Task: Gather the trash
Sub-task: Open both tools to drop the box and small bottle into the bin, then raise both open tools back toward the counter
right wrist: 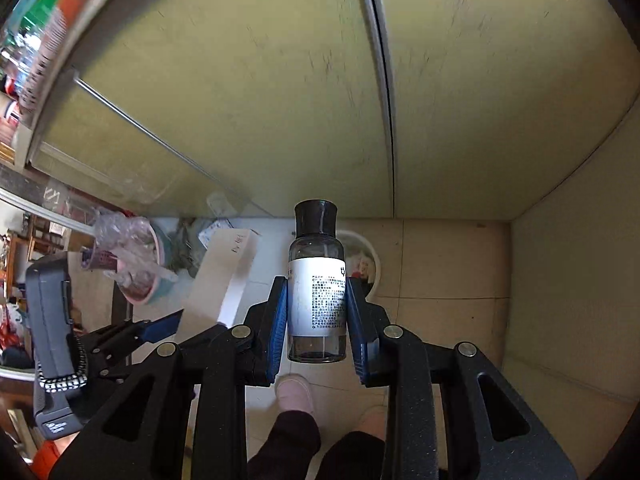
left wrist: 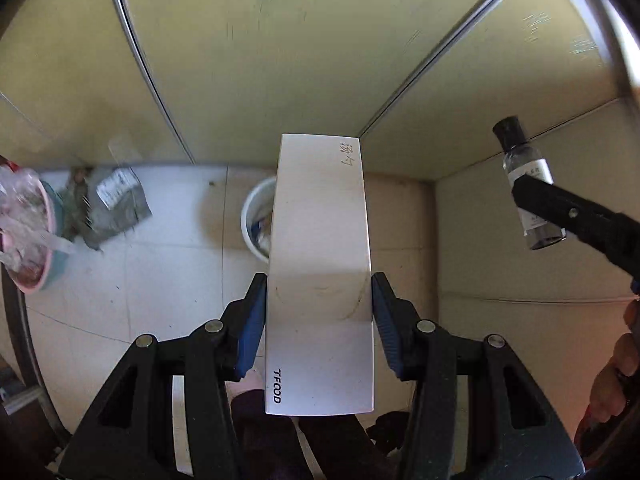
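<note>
My left gripper is shut on a long white box marked TFOOD, held above the floor. It also shows in the right wrist view. My right gripper is shut on a small clear bottle with a black cap and a white label; the bottle also shows in the left wrist view. A white waste bin stands on the floor below, partly hidden behind the box. In the right wrist view the bin lies just behind the bottle.
Olive cabinet doors fill the background. A pink and teal basin with crumpled plastic sits at left, with grey packaging on the floor beside it. The person's slippered feet stand below.
</note>
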Demonstrator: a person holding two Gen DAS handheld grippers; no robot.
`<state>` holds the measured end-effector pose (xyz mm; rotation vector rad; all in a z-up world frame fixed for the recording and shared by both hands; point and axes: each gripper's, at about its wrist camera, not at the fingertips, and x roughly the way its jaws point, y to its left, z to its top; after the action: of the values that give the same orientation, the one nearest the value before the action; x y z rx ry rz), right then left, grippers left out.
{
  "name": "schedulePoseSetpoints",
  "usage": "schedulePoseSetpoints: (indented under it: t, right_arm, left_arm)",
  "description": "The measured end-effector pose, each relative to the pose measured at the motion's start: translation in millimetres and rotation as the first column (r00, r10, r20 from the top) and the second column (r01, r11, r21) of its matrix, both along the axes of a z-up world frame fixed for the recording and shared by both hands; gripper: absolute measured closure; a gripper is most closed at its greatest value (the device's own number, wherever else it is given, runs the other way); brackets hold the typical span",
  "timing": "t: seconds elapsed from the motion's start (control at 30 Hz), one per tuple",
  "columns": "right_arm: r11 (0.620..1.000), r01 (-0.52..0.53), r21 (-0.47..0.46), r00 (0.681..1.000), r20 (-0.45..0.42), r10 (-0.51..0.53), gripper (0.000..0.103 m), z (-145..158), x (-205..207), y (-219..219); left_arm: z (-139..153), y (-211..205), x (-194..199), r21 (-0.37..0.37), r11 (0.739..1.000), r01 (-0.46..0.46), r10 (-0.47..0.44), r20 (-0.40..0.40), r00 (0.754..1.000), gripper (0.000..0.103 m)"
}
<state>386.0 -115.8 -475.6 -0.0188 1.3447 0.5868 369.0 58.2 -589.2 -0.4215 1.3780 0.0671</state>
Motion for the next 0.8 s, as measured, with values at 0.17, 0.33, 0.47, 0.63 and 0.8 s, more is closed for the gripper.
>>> schedulePoseSetpoints:
  t: [0.17, 0.33, 0.47, 0.63, 0.8]
  right_arm:
    - [0.999, -0.034, -0.003, 0.999, -0.036, 0.033, 0.077, -49, 13, 21]
    - [0.999, -0.036, 0.003, 0.999, -0.027, 0.036, 0.075, -69, 19, 37]
    - [0.998, -0.039, -0.047, 0.999, -0.030, 0.037, 0.061, -77, 21, 39]
    - [0.997, -0.031, -0.065, 0.998, -0.049, 0.028, 0.061, -64, 20, 28]
    - [0.996, -0.019, -0.087, 0.999, -0.030, 0.016, 0.061, -22, 23, 10]
  left_arm:
    - [-60, 12, 15, -0.024, 0.999, -0.022, 0.021, -0.034, 0.999, 0.053]
    - [-79, 12, 30, 0.007, 1.000, -0.002, 0.002, -0.015, 1.000, 0.052]
    - [-85, 12, 32, 0.020, 1.000, 0.009, -0.009, -0.039, 0.999, 0.050]
    - [-60, 16, 25, 0.042, 0.999, 0.022, -0.020, -0.042, 0.999, 0.050]
    - [0, 22, 17, 0.071, 0.997, 0.026, -0.027, 0.004, 1.000, 0.050]
